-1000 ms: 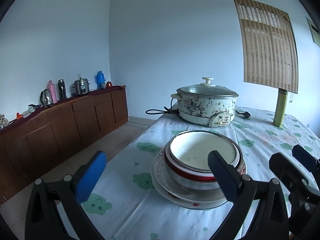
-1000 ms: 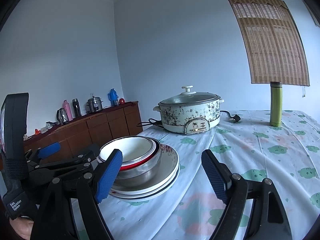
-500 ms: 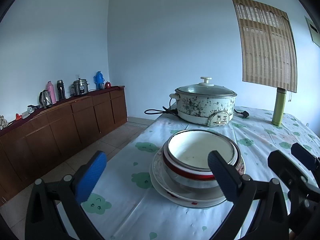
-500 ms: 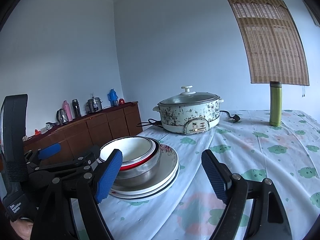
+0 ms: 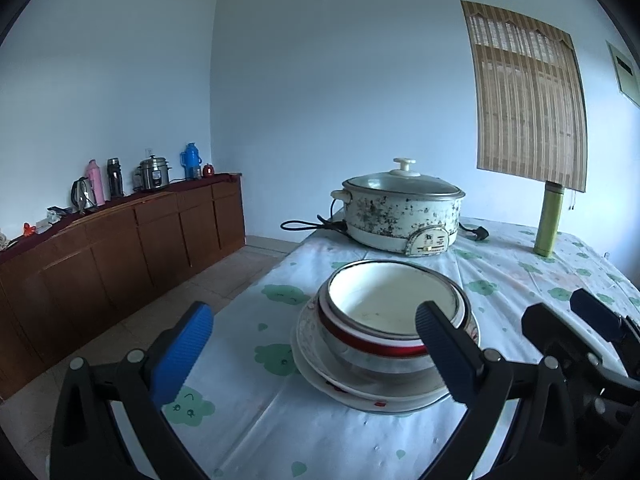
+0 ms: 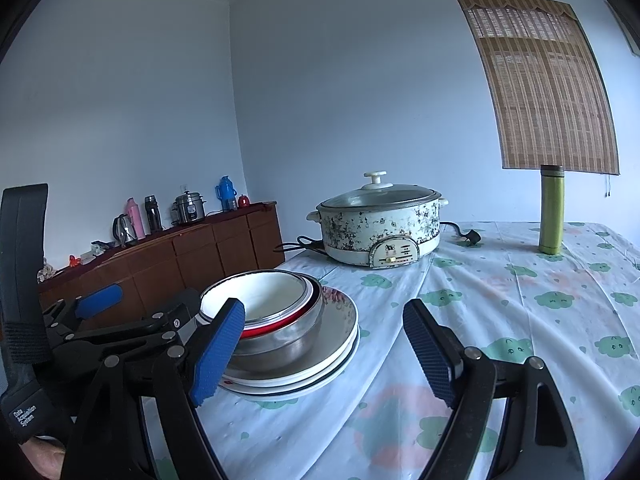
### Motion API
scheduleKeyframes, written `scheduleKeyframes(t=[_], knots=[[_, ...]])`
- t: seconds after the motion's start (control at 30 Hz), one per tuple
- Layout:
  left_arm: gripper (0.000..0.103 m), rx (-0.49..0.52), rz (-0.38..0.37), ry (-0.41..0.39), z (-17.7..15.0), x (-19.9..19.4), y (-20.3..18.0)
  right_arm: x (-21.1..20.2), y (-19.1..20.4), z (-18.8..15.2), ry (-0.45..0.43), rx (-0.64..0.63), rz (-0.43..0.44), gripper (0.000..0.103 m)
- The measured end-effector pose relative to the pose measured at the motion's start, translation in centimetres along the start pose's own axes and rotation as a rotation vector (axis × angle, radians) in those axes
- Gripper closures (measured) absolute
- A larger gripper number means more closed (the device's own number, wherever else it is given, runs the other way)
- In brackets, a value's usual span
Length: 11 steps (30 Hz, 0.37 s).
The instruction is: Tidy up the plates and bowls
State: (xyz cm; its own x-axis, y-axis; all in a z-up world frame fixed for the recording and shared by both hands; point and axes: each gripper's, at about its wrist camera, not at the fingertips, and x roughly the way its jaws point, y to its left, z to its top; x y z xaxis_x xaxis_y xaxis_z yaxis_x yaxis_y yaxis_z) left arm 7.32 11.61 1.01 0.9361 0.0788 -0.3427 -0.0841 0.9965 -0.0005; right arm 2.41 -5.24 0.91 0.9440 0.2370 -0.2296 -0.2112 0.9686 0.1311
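A stack of dishes sits on the table: white plates (image 5: 352, 390) (image 6: 340, 320) at the bottom, a metal bowl (image 6: 288, 340) on them, and a white bowl (image 5: 384, 304) (image 6: 260, 296) with a red band nested on top. My left gripper (image 5: 316, 354) is open just in front of the stack, its right pad overlapping the bowl's near rim in the picture. My right gripper (image 6: 324, 354) is open to the right of the stack, nothing between its blue pads. Each gripper shows at the edge of the other's view.
A speckled electric pot (image 5: 400, 216) (image 6: 380, 226) with a glass lid and a black cord stands behind the stack. A green flask (image 6: 552, 210) is at the back right. The table wears a cloth with green prints (image 6: 520, 320). A wooden sideboard (image 5: 120, 248) with flasks lines the left wall.
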Motion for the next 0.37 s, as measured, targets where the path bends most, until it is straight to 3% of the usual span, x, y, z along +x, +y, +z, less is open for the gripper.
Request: scheduleKeyframes(t=[0.37], knots=[[0.000,0.011,0.037,-0.028,-0.02,-0.18,-0.21,0.06,0.16,-0.07,0.011,0.003,-0.002,0.020]])
